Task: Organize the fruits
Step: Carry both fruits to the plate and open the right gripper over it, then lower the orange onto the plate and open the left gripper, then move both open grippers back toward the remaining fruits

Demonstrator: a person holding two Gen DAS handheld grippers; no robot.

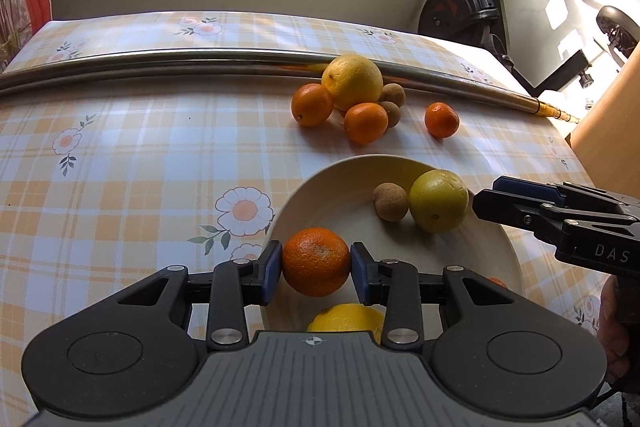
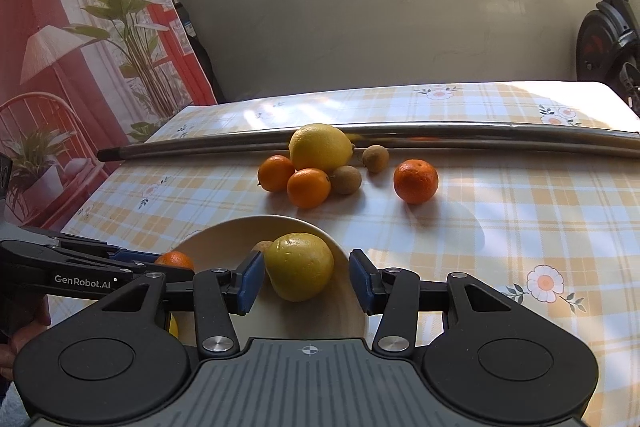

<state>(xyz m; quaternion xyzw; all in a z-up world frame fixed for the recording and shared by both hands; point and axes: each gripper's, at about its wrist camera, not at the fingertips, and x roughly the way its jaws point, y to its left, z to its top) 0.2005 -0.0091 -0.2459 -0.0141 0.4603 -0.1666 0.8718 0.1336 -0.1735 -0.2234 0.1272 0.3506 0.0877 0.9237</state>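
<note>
Two grippers over the bowl [image 1: 508, 251] right now. My left gripper [image 1: 316, 267] is clamped on a tangerine [image 1: 316, 261], both pads tight on its sides, hanging just above the bowl's near side with a lemon [image 1: 348, 317] underneath. So I'd say I'm mid-drop. My right gripper [image 2: 306, 281] sits partly open with nothing in it; the yellow-green citrus [image 2: 299, 265] lies in the bowl beyond the fingers, clear of the right pad, and whether the left pad brushes it I can't tell. A small brown fruit [image 1: 391, 201] sits beside it.

Further out, six pieces wait on the tablecloth [image 2: 520, 227] by the metal pole [image 2: 480, 131]: a big lemon [image 2: 320, 147], three tangerines, two brown ones. Next I'd lower, release gently so nothing rolls, then grab the lone tangerine [image 2: 416, 181].
</note>
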